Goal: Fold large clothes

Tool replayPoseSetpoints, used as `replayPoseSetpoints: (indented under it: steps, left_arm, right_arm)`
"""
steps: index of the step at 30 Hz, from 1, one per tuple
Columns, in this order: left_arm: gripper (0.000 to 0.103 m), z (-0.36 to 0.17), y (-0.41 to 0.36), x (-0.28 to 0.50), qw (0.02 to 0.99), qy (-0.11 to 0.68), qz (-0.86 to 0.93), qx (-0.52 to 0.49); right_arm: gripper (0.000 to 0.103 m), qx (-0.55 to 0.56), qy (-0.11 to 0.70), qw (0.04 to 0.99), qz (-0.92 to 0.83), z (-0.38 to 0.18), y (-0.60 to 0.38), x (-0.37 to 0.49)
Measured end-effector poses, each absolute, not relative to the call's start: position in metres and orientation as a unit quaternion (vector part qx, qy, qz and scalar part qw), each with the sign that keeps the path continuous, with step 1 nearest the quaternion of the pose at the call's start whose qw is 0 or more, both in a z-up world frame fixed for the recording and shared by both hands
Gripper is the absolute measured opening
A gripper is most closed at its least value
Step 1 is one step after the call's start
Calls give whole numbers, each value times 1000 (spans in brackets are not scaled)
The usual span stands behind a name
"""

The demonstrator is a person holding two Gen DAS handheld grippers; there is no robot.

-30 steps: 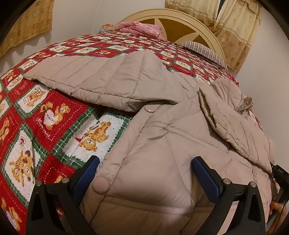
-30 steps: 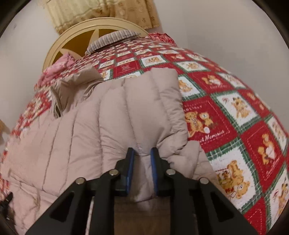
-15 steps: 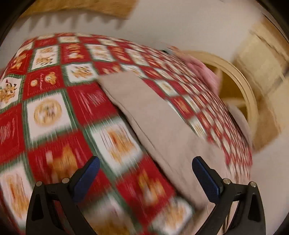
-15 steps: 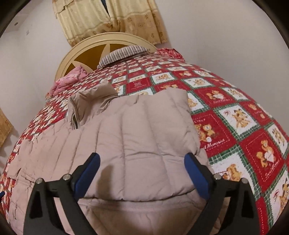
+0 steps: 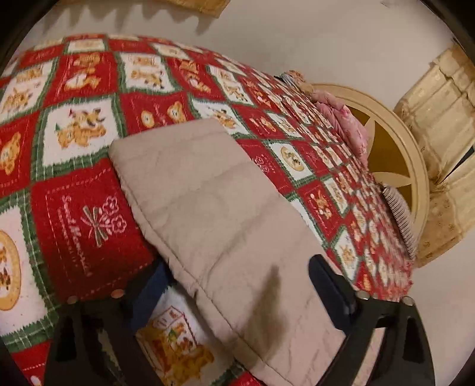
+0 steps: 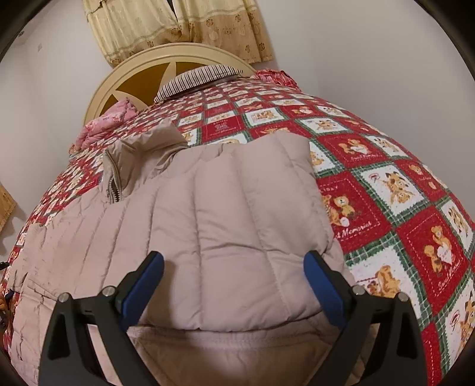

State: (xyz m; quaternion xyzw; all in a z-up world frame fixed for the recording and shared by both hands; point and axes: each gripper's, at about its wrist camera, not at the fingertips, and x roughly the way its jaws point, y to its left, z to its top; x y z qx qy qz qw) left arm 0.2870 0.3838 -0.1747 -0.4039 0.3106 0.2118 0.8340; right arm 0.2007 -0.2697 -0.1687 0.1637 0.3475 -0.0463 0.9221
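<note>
A beige quilted jacket (image 6: 225,213) lies on the bed, its right sleeve folded across the body and its collar (image 6: 139,154) standing up at the far left. My right gripper (image 6: 234,285) hovers open over the folded sleeve's cuff end, pads clear of the cloth. In the left wrist view the other sleeve (image 5: 213,207) stretches out flat across the blanket. My left gripper (image 5: 237,294) straddles that sleeve near its lower part. Its jaws are closing, with the sleeve between them and the pads apart from it.
A red, white and green bear-print blanket (image 6: 400,190) covers the bed. At the head stand a cream headboard (image 6: 139,77), a striped pillow (image 6: 199,78) and pink bedding (image 6: 104,124). Curtains (image 6: 178,26) hang behind. White walls flank the bed.
My right gripper opened and let go of the folded sleeve, which now lies on the jacket. My left gripper swung away from the jacket's body to the outstretched sleeve and narrowed slightly.
</note>
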Motion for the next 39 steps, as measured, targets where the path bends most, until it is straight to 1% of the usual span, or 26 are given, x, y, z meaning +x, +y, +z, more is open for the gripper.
replayPoseSetpoints:
  steps: [1, 2, 4, 5, 7, 9, 12, 14, 15, 17, 19, 21, 23, 26, 27, 30, 32, 33, 35, 36, 37, 39]
  left_arm:
    - [66, -174, 383, 288, 836, 313, 219, -394]
    - [57, -174, 383, 289, 837, 316, 224, -387]
    - [12, -179, 387, 290, 838, 319, 214, -388]
    - [9, -182, 390, 292, 838, 316, 193, -401]
    - [6, -177, 386, 292, 845, 312, 186, -394]
    - [6, -154, 370, 292, 874, 290, 184, -345]
    - [6, -101, 322, 293, 923, 239, 136, -269]
    - [6, -62, 271, 292, 953, 206, 82, -207]
    - [6, -40, 232, 290, 967, 190, 41, -165]
    - [6, -13, 167, 281, 979, 172, -31, -108]
    - [6, 0, 104, 269, 978, 166, -107, -67]
    - [6, -3, 42, 257, 967, 180, -178, -38]
    - [6, -21, -16, 247, 950, 209, -230, -13]
    - [7, -71, -87, 238, 930, 266, -248, 49]
    - [8, -96, -106, 241, 917, 302, -251, 72]
    - [10, -145, -125, 253, 884, 397, -221, 112]
    - [11, -149, -120, 252, 881, 402, -216, 122]
    - [14, -144, -114, 249, 881, 400, -222, 119]
    - [23, -135, -108, 242, 879, 404, -226, 114]
    - [36, -132, -107, 238, 877, 410, -224, 110]
    - [52, -128, -98, 233, 876, 415, -224, 98]
    - [68, -120, -84, 222, 880, 412, -227, 67]
  right_arm:
    - [97, 164, 348, 922, -46, -169, -270, 201]
    - [97, 164, 348, 922, -46, -169, -270, 201]
    - [97, 164, 348, 922, -46, -168, -269, 201]
    - [97, 165, 348, 922, -47, -168, -269, 201]
    - [97, 165, 348, 922, -46, -168, -270, 200]
    - [97, 166, 347, 922, -46, -168, -270, 200]
    - [97, 168, 346, 922, -45, -169, -270, 200]
    - [97, 170, 346, 922, -45, -170, -269, 200]
    - [97, 170, 345, 922, -44, -170, -270, 200]
    - [97, 173, 344, 922, -44, -171, -270, 200]
    - [97, 177, 342, 922, -42, -171, -271, 200]
    - [97, 185, 339, 922, -39, -172, -273, 199]
    - [97, 191, 336, 921, -36, -173, -275, 199]
    - [97, 197, 335, 921, -34, -173, -278, 199]
    - [97, 200, 334, 920, -34, -173, -278, 198]
    - [97, 207, 332, 920, -32, -174, -281, 198]
    - [97, 213, 330, 919, -30, -174, -282, 197]
    - [98, 215, 330, 919, -28, -174, -283, 197]
    - [98, 220, 328, 918, -26, -175, -285, 198]
    - [98, 222, 328, 918, -25, -175, -285, 197]
    - [98, 223, 327, 918, -24, -174, -286, 197]
    - [98, 224, 328, 918, -24, -174, -286, 198]
